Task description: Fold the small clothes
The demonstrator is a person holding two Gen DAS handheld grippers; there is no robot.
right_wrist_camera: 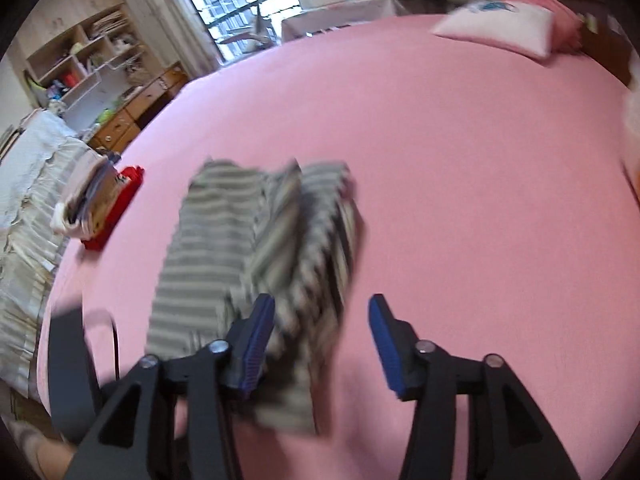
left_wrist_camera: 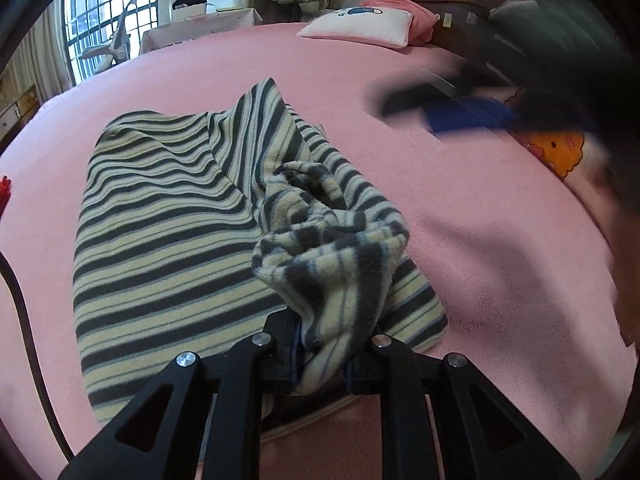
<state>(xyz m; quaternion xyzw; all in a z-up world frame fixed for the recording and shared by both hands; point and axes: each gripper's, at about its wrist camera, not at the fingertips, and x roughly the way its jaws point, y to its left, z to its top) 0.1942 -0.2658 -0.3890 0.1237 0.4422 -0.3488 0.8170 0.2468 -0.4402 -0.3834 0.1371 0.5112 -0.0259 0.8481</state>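
A small striped fleece garment (left_wrist_camera: 168,232), cream with dark grey bands, lies on the pink bed (left_wrist_camera: 460,208). My left gripper (left_wrist_camera: 320,356) is shut on a bunched part of it and holds that fold up over the flat part. In the right wrist view the same garment (right_wrist_camera: 224,240) lies blurred ahead and to the left. My right gripper (right_wrist_camera: 320,340) is open and empty above the bed, its blue pads (right_wrist_camera: 384,332) wide apart. It also shows blurred at the upper right of the left wrist view (left_wrist_camera: 452,116).
A stack of folded clothes on a red item (right_wrist_camera: 100,208) sits at the bed's left edge. A pink pillow (left_wrist_camera: 360,26) and a cartoon-print cushion (left_wrist_camera: 556,152) lie at the far and right sides. Shelves and drawers (right_wrist_camera: 100,80) stand beyond the bed.
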